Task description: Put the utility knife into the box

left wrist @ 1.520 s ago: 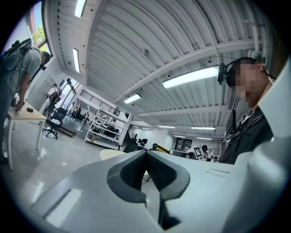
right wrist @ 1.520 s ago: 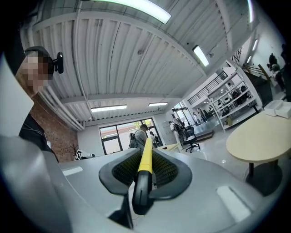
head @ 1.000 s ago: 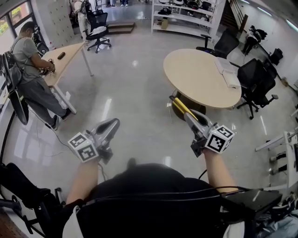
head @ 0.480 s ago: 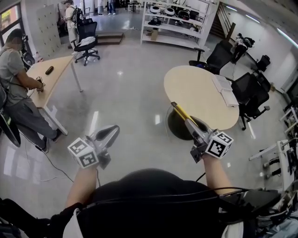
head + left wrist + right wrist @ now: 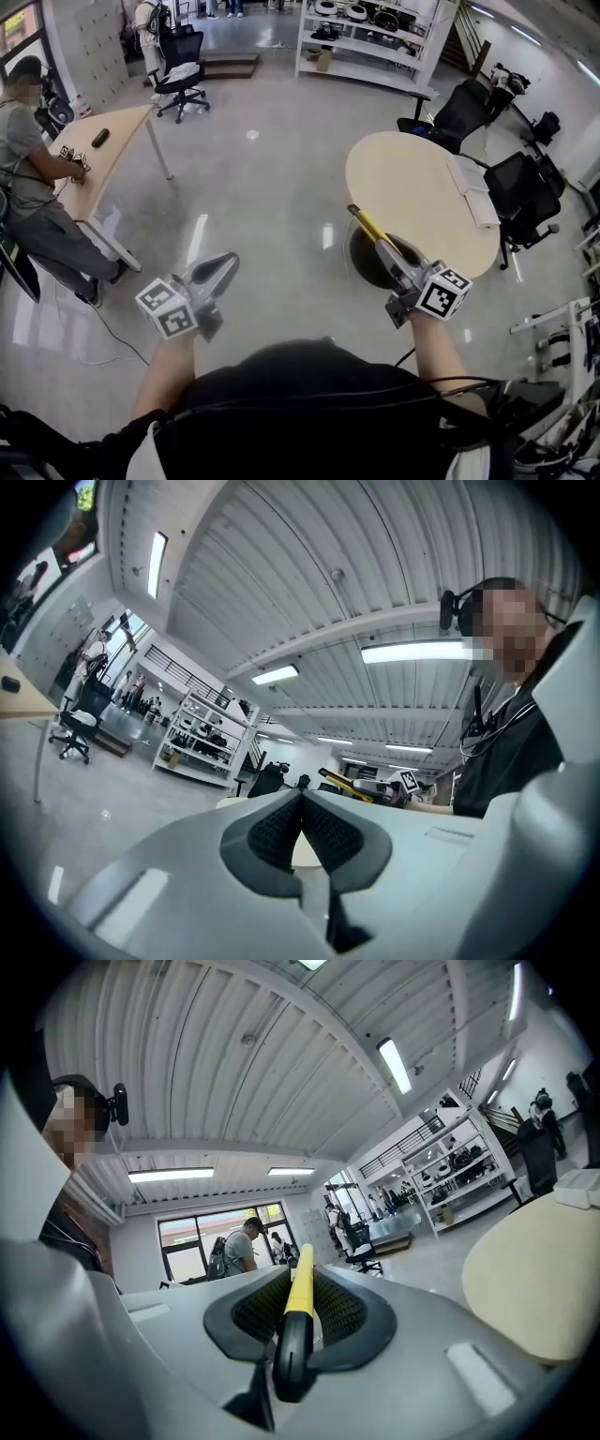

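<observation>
A yellow and black utility knife sticks forward and up out of my right gripper, which is shut on it. In the right gripper view the knife runs between the ribbed pads of that gripper. My left gripper is held level at the left, shut with nothing in it. Its pads meet in the left gripper view, where the knife also shows far off. Both grippers hang in the air above the floor. I see no box that I can tell apart.
A round beige table stands ahead right, with white flat things on its far side and a black round base beneath it. Office chairs flank it. A person stands at a desk at the left. Shelves line the back.
The room has shifted a little in the head view, and the round table sits slightly further right. Both grippers keep the same pose, the knife still held in the right one.
</observation>
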The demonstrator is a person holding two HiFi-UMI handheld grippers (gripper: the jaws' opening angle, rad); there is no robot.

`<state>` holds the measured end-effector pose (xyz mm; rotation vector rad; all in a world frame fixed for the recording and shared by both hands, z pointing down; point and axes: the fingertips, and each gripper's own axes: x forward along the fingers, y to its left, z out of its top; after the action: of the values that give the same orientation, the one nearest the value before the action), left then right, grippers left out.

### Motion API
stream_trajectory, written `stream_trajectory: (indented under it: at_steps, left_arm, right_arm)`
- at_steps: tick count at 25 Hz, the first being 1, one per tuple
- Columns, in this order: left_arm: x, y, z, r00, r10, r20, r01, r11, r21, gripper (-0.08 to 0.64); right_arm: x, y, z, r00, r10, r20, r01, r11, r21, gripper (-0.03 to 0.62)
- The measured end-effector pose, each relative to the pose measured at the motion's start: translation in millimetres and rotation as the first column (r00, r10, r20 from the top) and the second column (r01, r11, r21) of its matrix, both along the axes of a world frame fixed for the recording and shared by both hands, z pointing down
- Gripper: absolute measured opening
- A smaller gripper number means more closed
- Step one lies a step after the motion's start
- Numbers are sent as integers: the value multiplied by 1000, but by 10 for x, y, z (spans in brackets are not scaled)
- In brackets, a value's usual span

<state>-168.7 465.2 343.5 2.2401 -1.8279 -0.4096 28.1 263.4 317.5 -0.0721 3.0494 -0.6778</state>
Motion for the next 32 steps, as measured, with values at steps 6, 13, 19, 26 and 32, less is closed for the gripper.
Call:
stream_trajectory:
  at_steps: [6, 13, 19, 26, 32]
  left_arm:
    - [-137, -754, -19, 997, -75, 35, 75, 997, -9, -2]
    - [-122, -1670, -287, 982, -186, 39, 186, 982, 15, -2]
    - [-120, -2252, -247, 972, -232, 31, 233, 972, -25, -2]
    - [-516, -2629, -202, 972, -233, 16, 233, 972, -34, -2]
    - [-1245, -2987, -13, 987, -159, -15, 159, 987, -11, -2]
  right_arm:
    - [-334, -889, 64, 995, -91, 42, 92, 996, -7, 91]
    - [-648, -1965, -150, 974, -217, 69, 215, 976, 25, 90]
    - [-881, -2594, -77, 959, -274, 79, 274, 962, 9, 91]
    - [-1279, -2972, 49, 960, -272, 60, 273, 962, -18, 89]
    - [-1847, -3214, 97, 976, -213, 30, 213, 977, 8, 89]
